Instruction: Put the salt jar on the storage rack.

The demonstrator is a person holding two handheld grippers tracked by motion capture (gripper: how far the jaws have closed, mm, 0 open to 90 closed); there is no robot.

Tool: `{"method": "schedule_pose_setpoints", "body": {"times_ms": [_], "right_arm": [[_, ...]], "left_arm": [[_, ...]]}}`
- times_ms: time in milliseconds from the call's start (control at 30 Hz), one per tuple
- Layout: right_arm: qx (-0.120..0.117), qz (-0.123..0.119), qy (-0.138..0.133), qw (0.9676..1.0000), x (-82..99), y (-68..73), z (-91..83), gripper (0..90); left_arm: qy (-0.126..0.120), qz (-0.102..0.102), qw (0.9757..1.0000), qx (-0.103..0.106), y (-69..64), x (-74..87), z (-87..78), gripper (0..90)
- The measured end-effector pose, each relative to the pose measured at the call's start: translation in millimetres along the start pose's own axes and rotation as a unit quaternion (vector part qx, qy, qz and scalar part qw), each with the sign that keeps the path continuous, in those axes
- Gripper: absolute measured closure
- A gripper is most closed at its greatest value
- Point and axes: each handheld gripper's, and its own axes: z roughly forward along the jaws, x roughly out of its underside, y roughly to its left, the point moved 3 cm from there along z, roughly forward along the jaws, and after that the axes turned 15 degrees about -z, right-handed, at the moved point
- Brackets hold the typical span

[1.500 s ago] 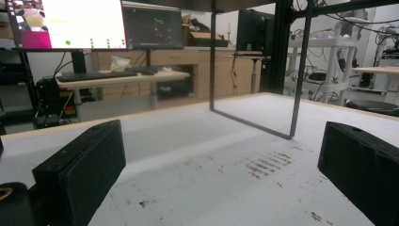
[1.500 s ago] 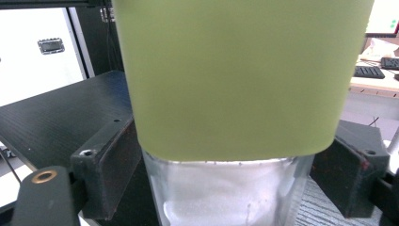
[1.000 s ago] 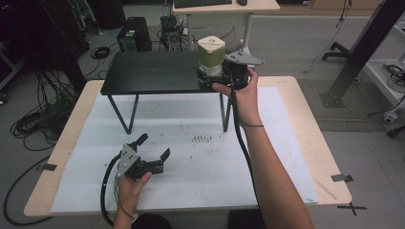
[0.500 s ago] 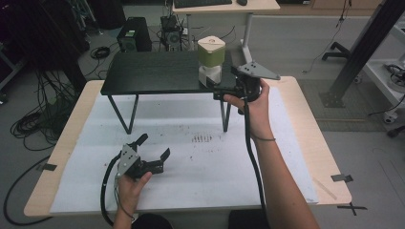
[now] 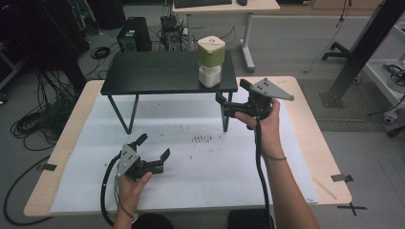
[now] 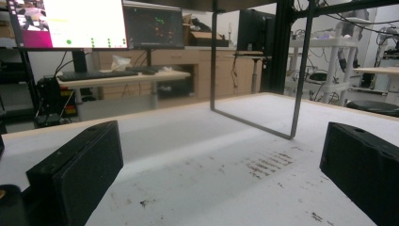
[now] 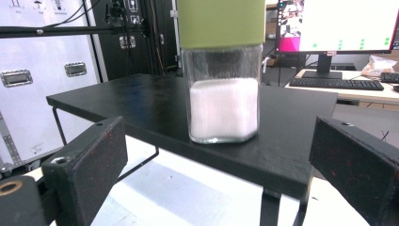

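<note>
A glass jar (image 5: 210, 67) with a green lid and white powder stands upright at the front right corner of the low black stand (image 5: 157, 71). My right gripper (image 5: 232, 93) hangs just off that corner, pointing at the jar (image 7: 224, 94). Its jaws have just been opening and stand wide with nothing between them. In the right gripper view the gripper (image 7: 226, 174) is a short way from the jar, not touching it. My left gripper (image 5: 154, 146) rests open on the white table cover near the front left. In its own view the left gripper (image 6: 221, 174) holds nothing.
The stand's thin metal legs (image 5: 225, 117) rise from the white cover (image 5: 200, 167). Dark smudges (image 5: 201, 139) mark the cover's middle. Light wood table edge (image 5: 315, 143) runs along the right. Desks, monitors and cables lie beyond the table.
My right gripper has drawn back from the jar, toward the right and lower, leaving the jar standing on the stand. The left gripper has not moved.
</note>
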Motion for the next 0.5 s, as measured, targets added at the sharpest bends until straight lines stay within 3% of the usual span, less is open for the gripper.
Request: {"method": "schedule_pose_setpoints", "body": {"times_ms": [500], "right_arm": [[0.008, 0.011, -0.011, 0.9998, 41.3, 5.0, -31.8, 4.7]], "left_arm": [[0.001, -0.001, 1.0, -0.001, 0.1, 0.1, 0.0, 0.4]]}}
